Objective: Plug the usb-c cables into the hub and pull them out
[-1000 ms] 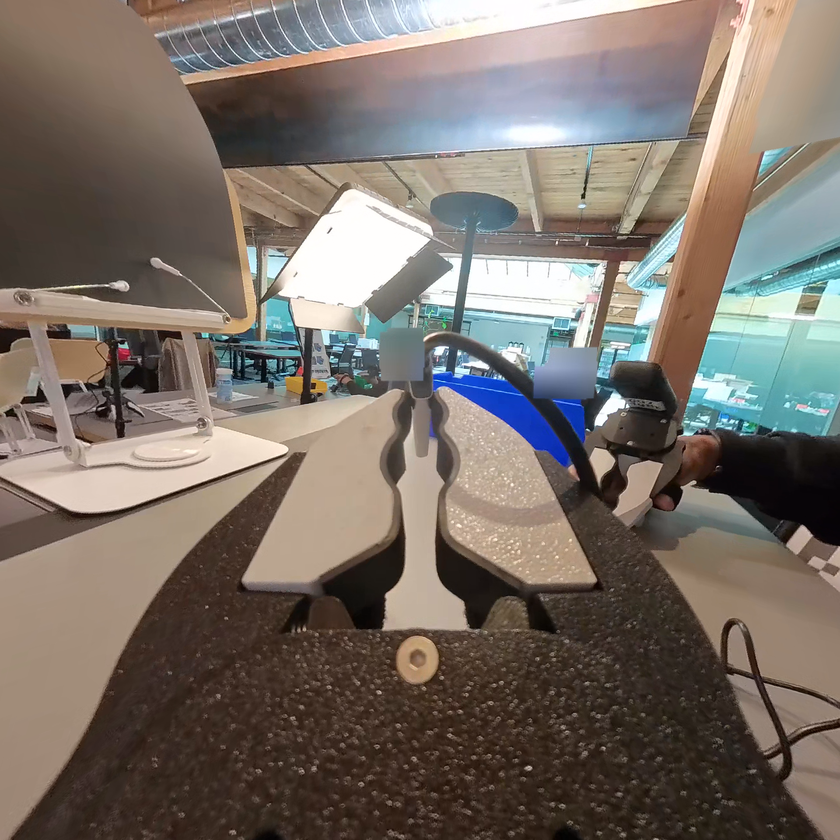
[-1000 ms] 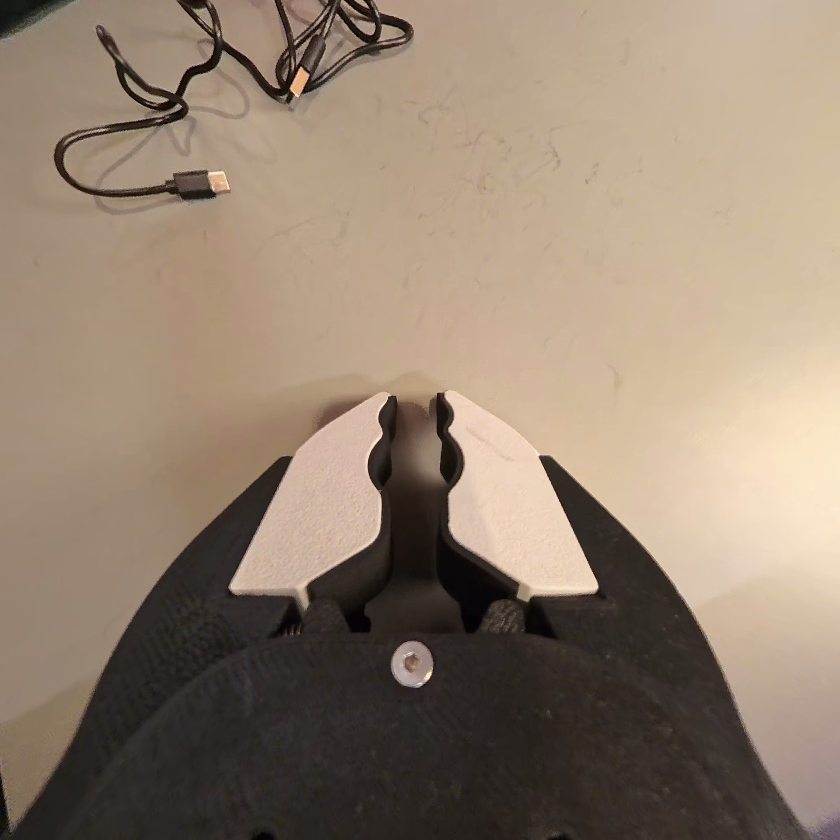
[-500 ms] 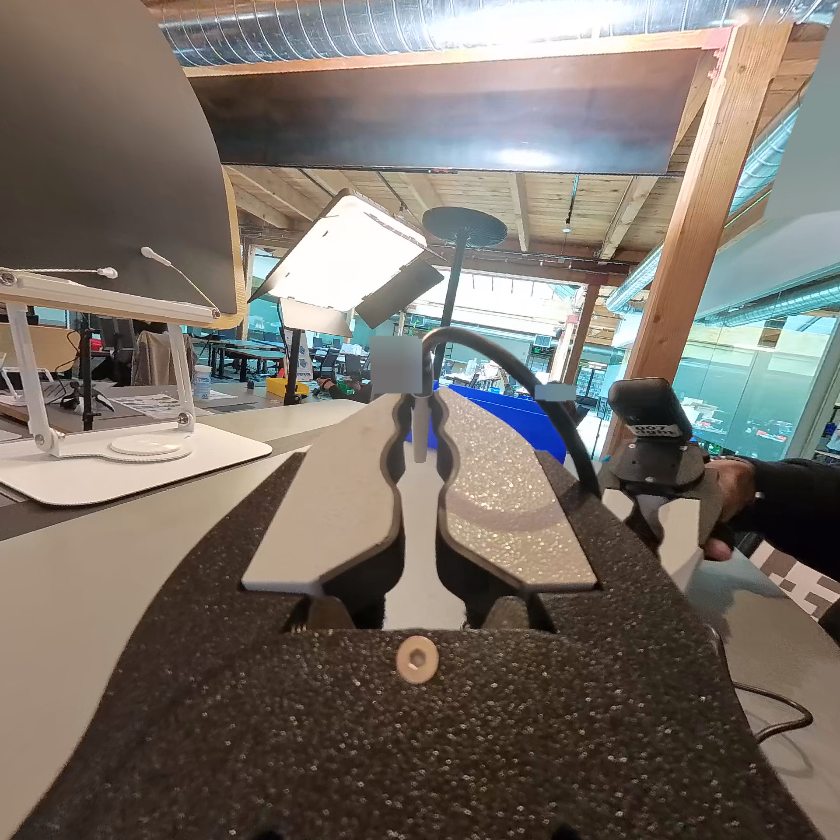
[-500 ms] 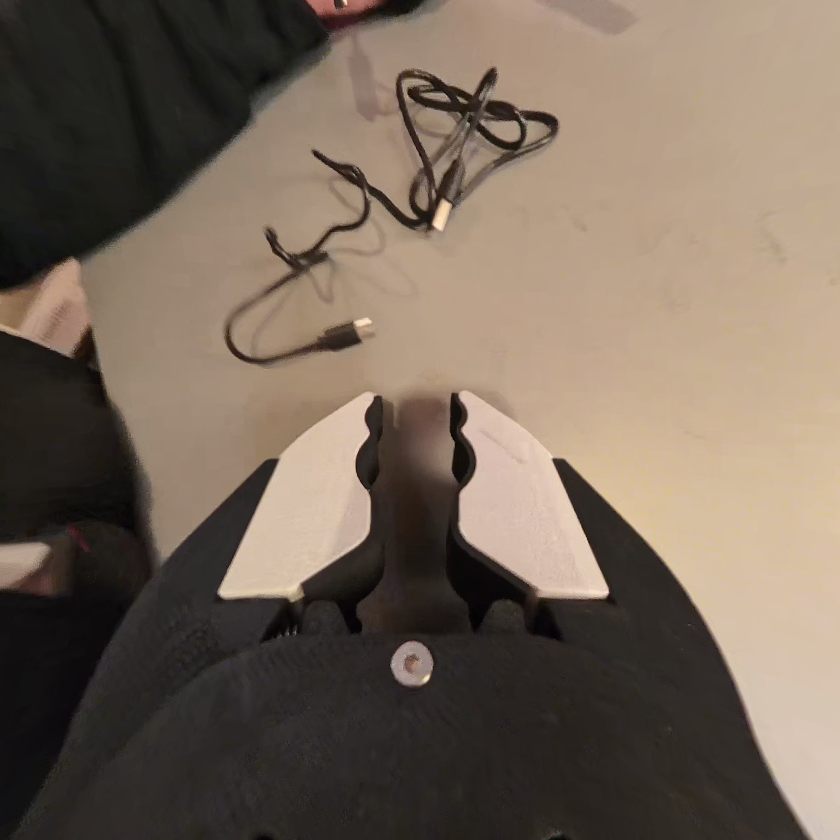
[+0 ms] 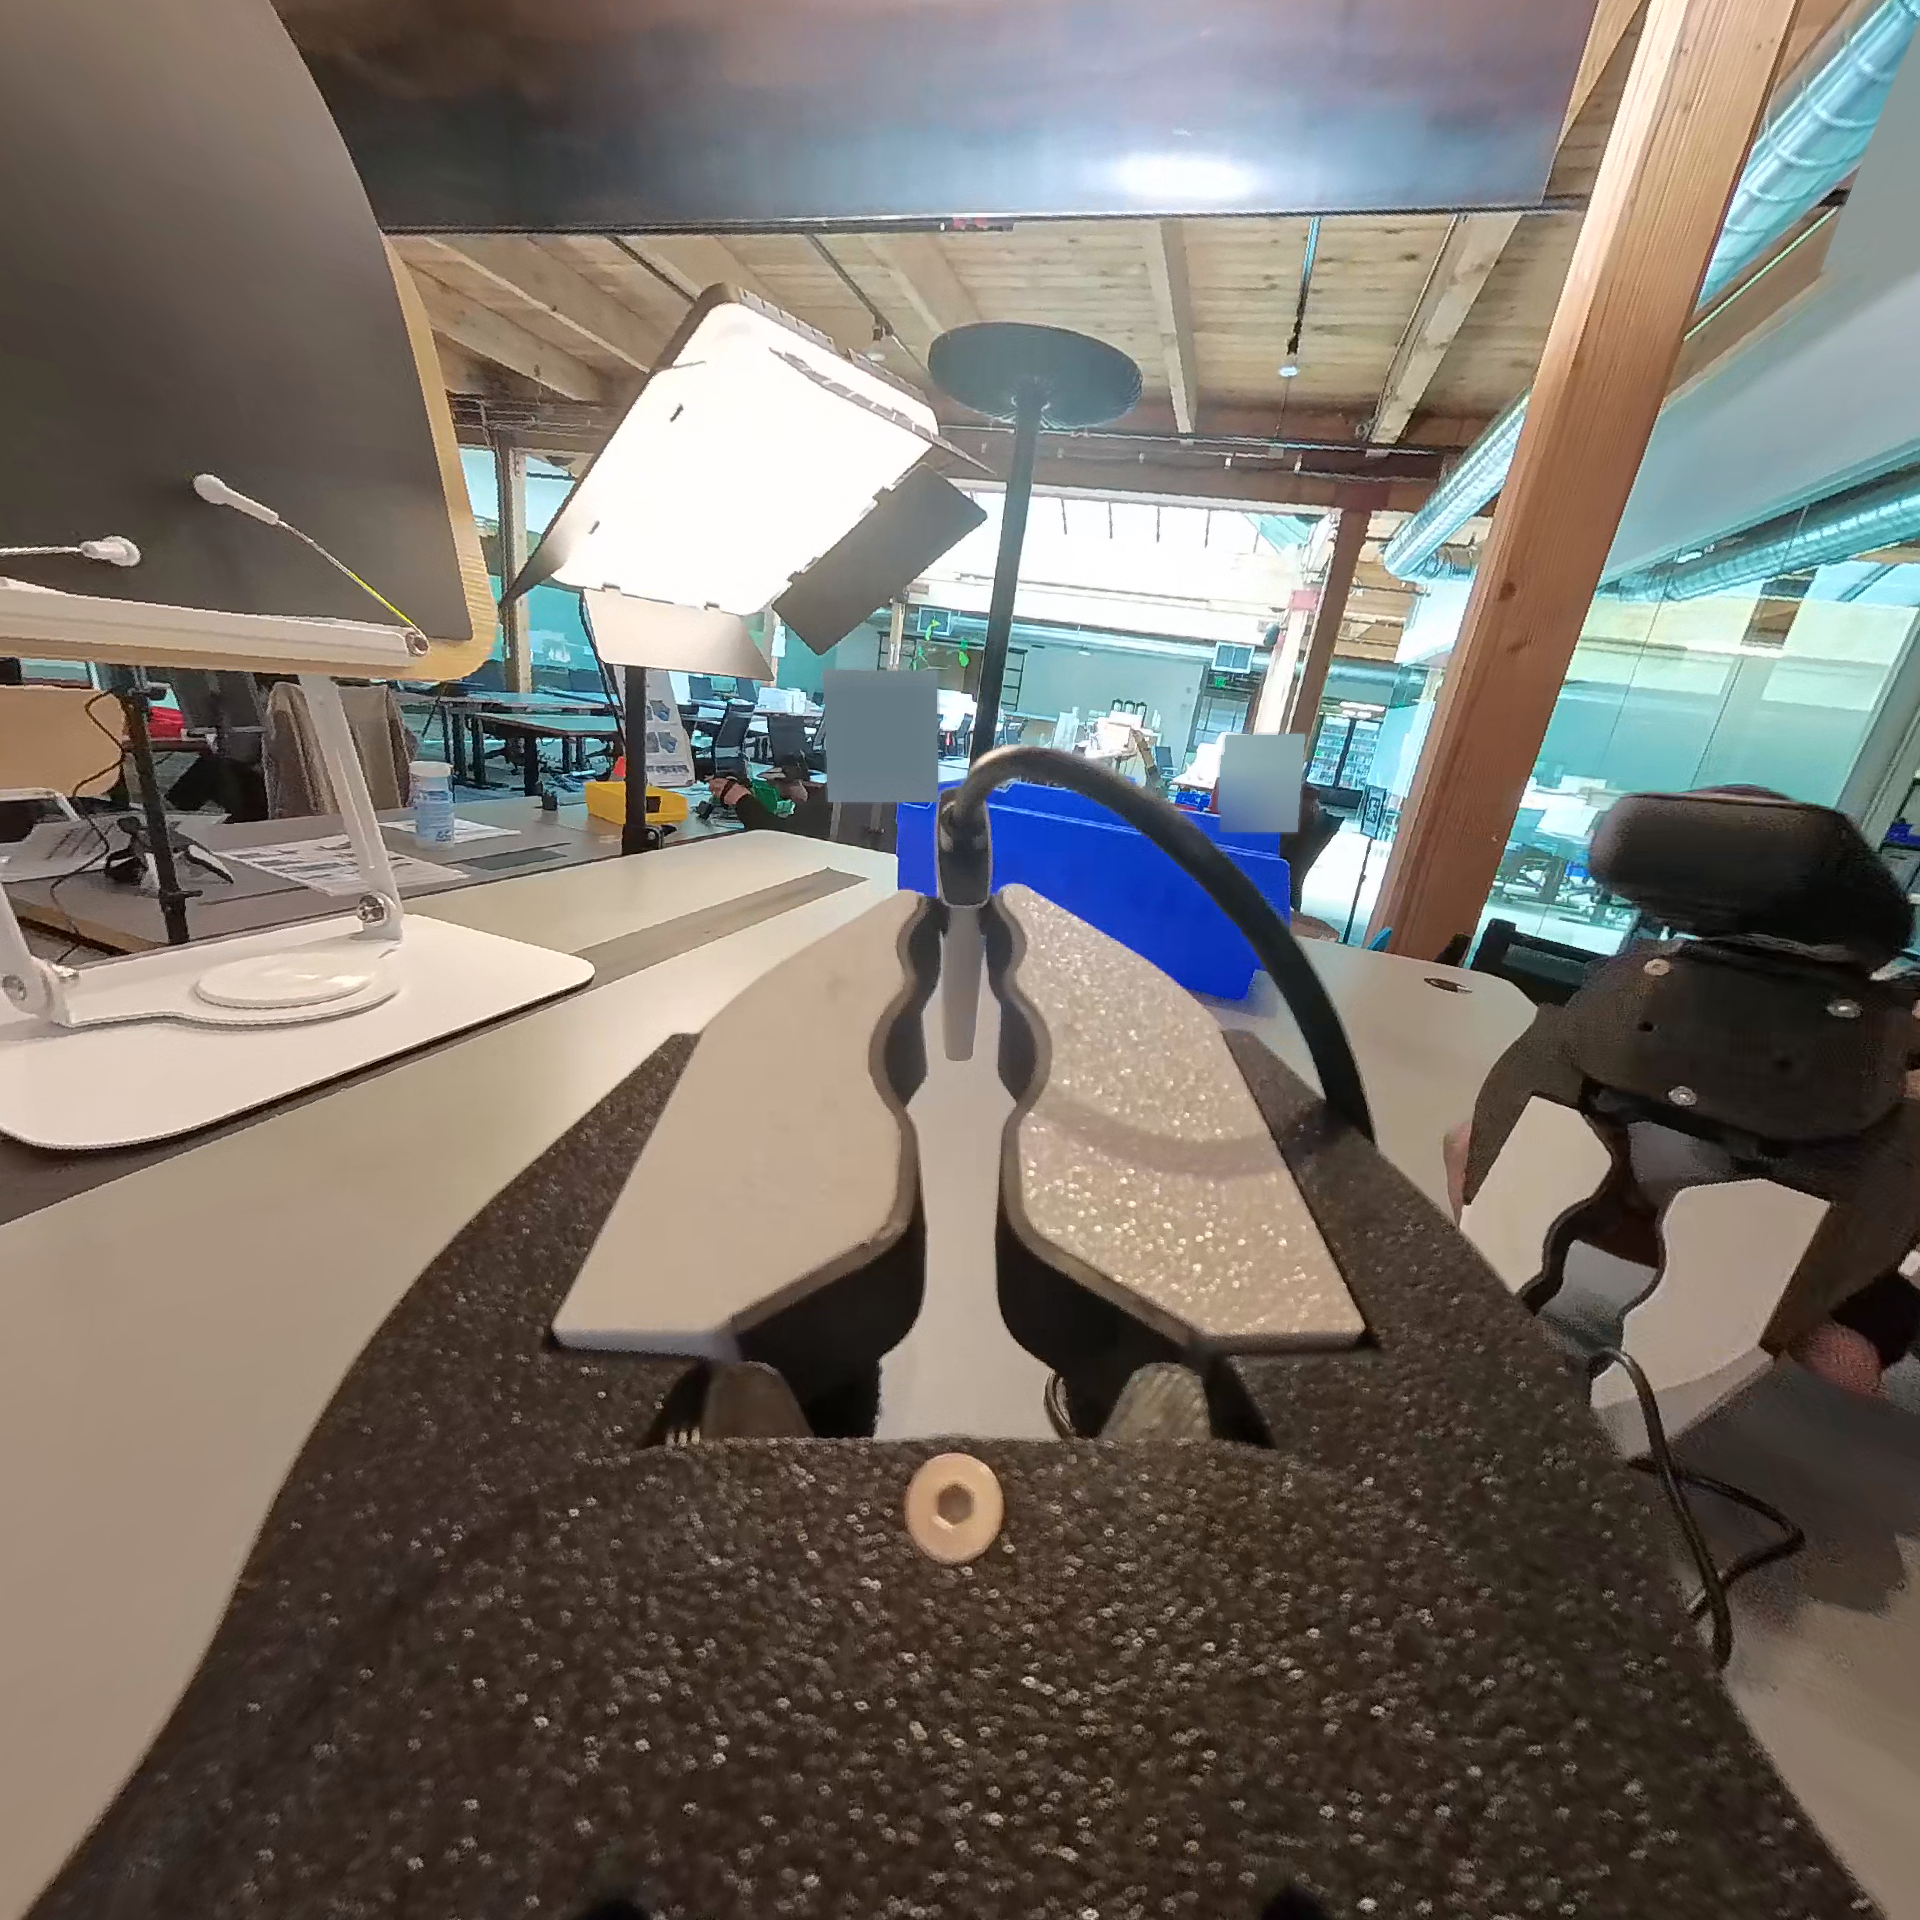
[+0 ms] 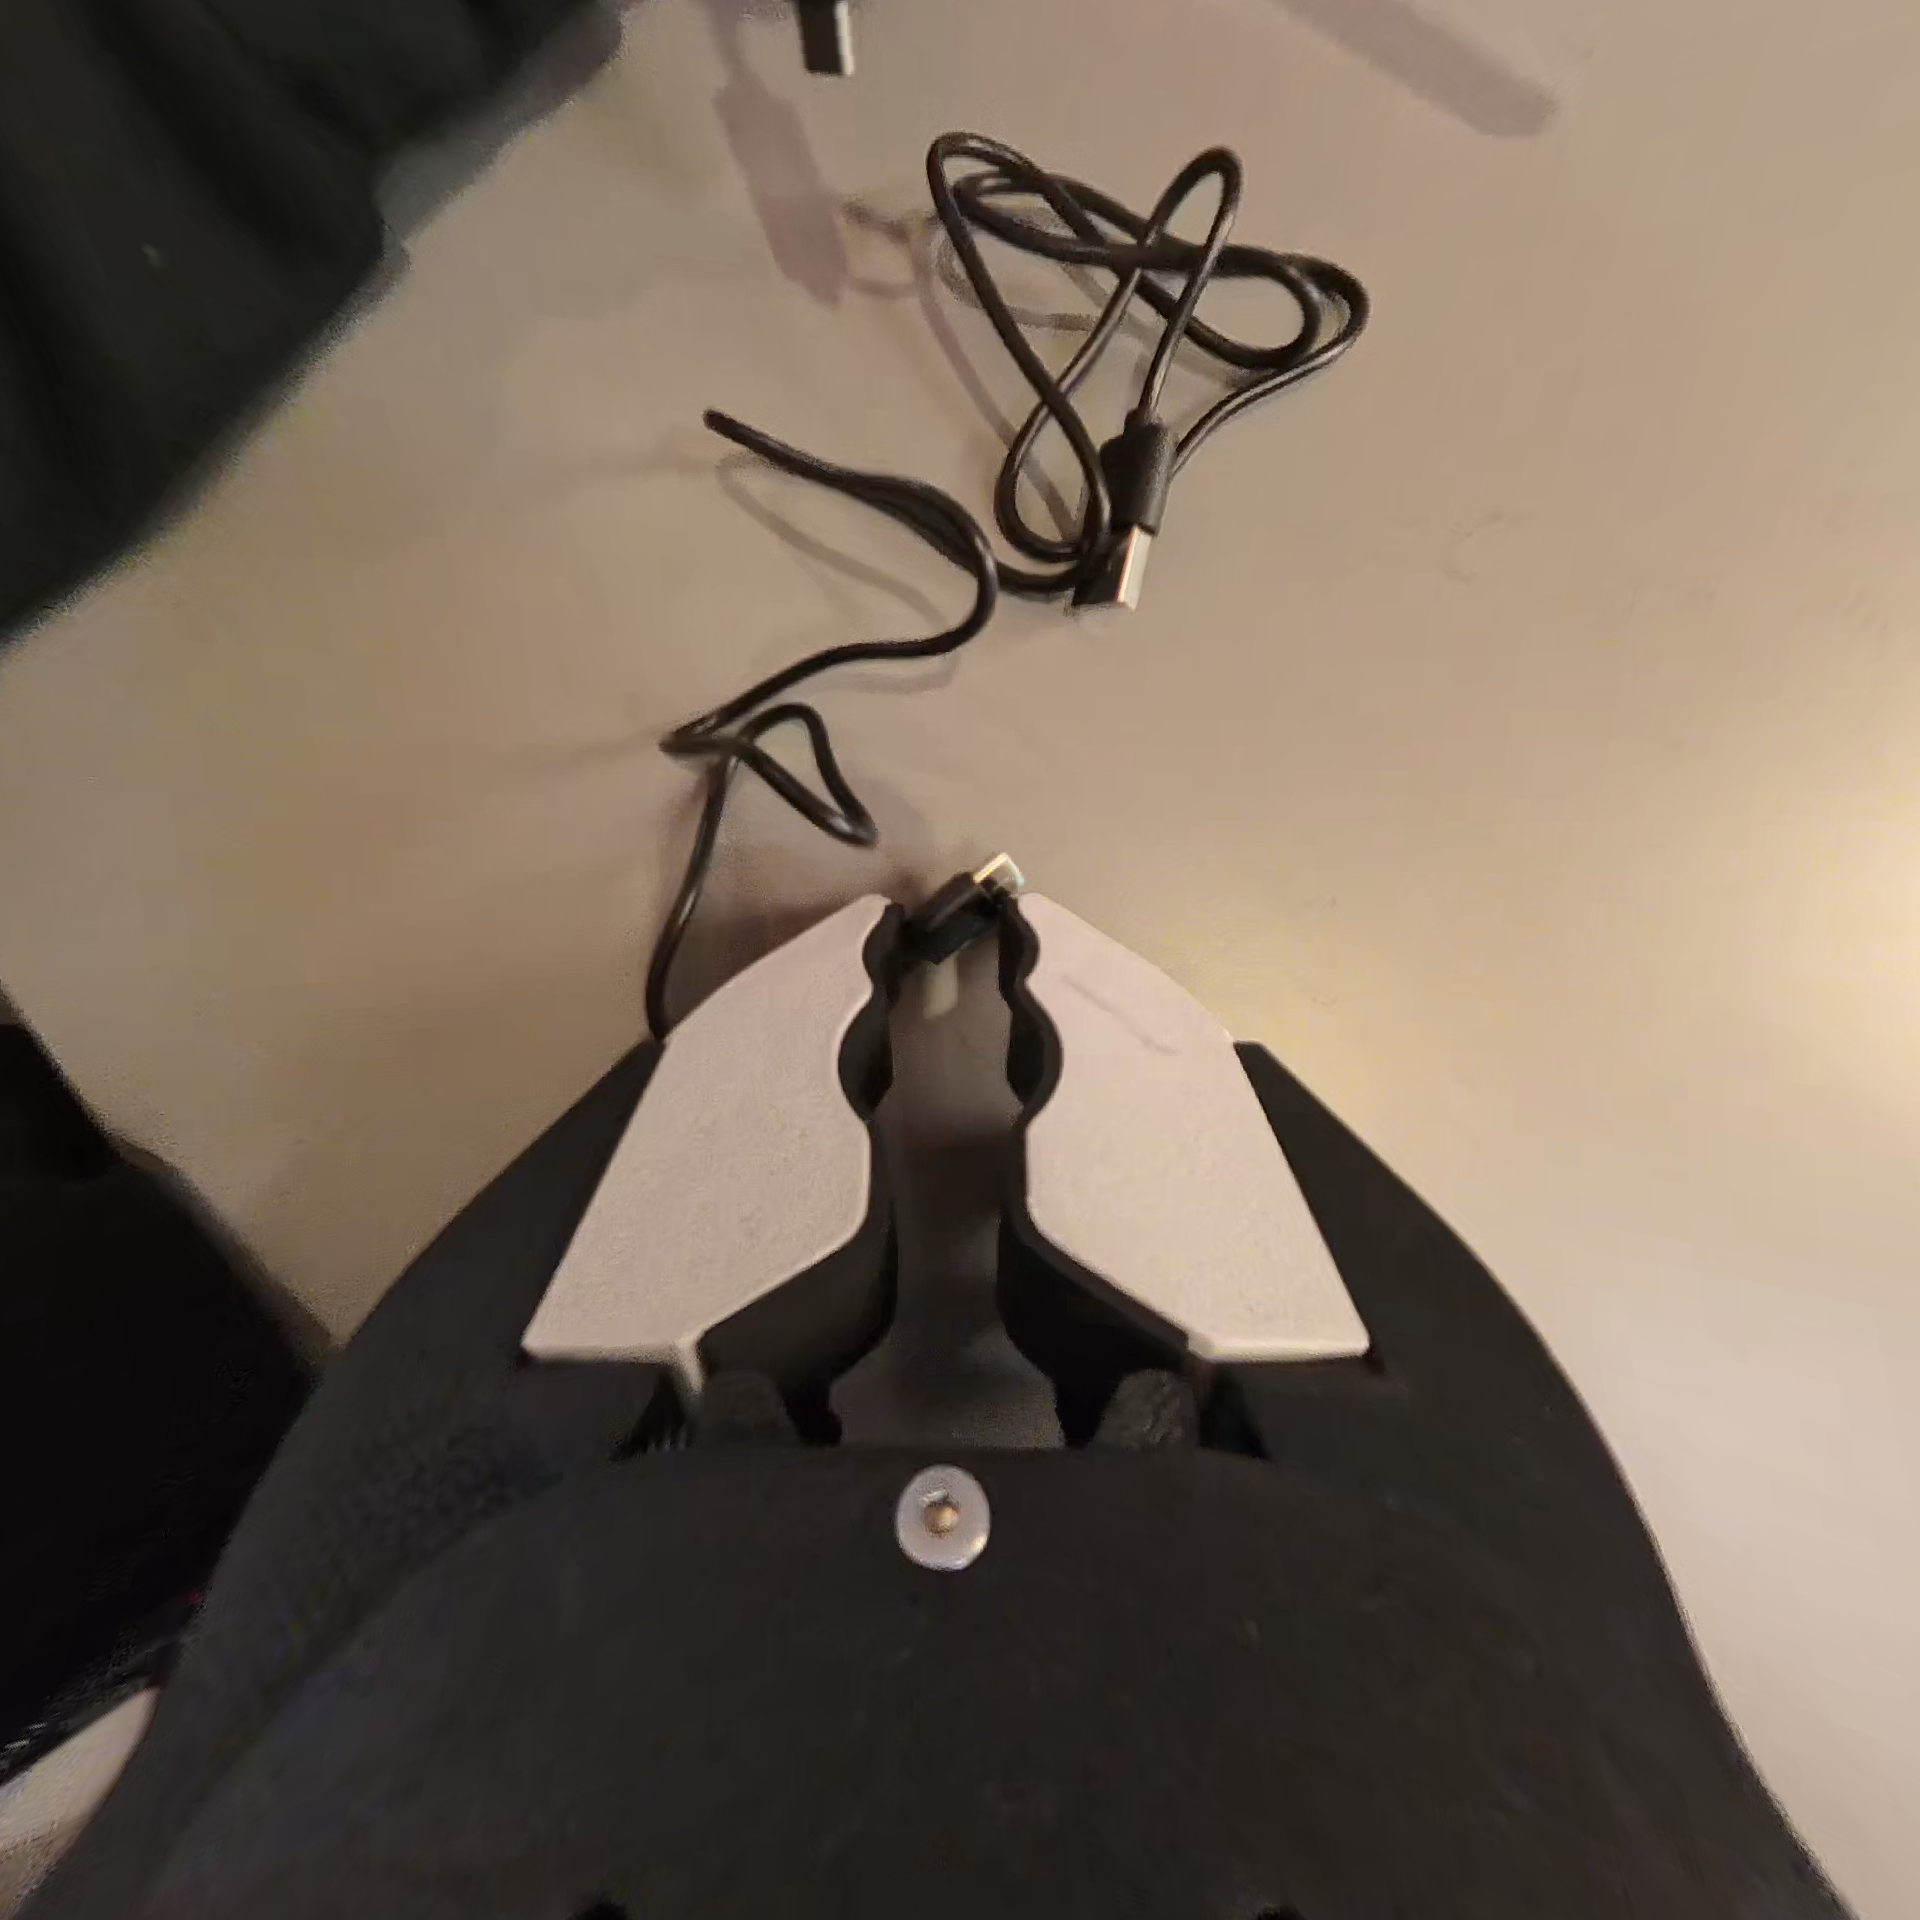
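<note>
- Left wrist view: the left gripper (image 5: 958, 935) is raised level above the grey tabletop (image 5: 208, 1299), its fingers (image 5: 790, 1091) closed to a narrow slot on a slim grey hub (image 5: 958, 997) held edge-on at 12 o'clock. The hub's own thick black lead (image 5: 1195, 873) arches up and over to 3 o'clock. Holding the hub aloft and steady likely offers its ports to the other tool.
- At 3 o'clock the right gripper (image 5: 1621, 1288) tilts down toward the tabletop, a thin black cord trailing beneath it. A white stand (image 5: 291, 987), a lit panel lamp (image 5: 748, 499) and a blue bin (image 5: 1122, 883) stand behind.
- Right wrist view: looking down on the tabletop, the right gripper's fingers (image 6: 1132, 1101) are nearly closed and pinch the black plug of a usb-c cable (image 6: 961, 914) at 12 o'clock, its metal tip poking out slantwise toward 1 o'clock. That skew may need correcting before insertion.
- The cable's slack snakes off toward 11 o'clock; a second coiled cable (image 6: 1143, 343) lies at 12 o'clock, well clear and not yet picked up.
</note>
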`<state>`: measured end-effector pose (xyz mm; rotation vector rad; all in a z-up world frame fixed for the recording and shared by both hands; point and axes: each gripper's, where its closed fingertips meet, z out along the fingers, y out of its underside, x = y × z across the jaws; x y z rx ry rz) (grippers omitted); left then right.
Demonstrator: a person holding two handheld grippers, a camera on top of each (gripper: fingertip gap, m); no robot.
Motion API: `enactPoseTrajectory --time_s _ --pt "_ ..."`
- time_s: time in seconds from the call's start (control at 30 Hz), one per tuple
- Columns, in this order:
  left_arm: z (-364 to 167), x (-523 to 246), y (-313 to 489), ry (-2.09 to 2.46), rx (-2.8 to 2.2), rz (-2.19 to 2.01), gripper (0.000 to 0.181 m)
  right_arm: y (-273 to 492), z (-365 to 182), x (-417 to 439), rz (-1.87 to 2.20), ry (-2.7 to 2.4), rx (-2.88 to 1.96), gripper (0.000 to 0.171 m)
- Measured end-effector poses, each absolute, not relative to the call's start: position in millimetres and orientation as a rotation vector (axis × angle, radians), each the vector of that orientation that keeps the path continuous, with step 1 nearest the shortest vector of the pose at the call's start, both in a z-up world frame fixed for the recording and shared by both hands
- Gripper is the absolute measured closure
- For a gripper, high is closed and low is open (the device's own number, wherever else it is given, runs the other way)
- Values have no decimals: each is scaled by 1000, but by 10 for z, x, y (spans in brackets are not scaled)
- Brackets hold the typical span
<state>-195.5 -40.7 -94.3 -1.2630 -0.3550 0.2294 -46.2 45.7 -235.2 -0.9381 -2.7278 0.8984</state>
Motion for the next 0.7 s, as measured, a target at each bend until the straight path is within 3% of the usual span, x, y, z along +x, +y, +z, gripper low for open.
enactPoseTrajectory --time_s 0.03,0.7 --pt "-949 -1953 -397 -353 -1270 232 173 462 -2357 -474 863 -2723 -899 153" --pt "-1062 -1638 151 -15 -1507 544 173 757 -2053 -1051 1169 -2377 -587 155"
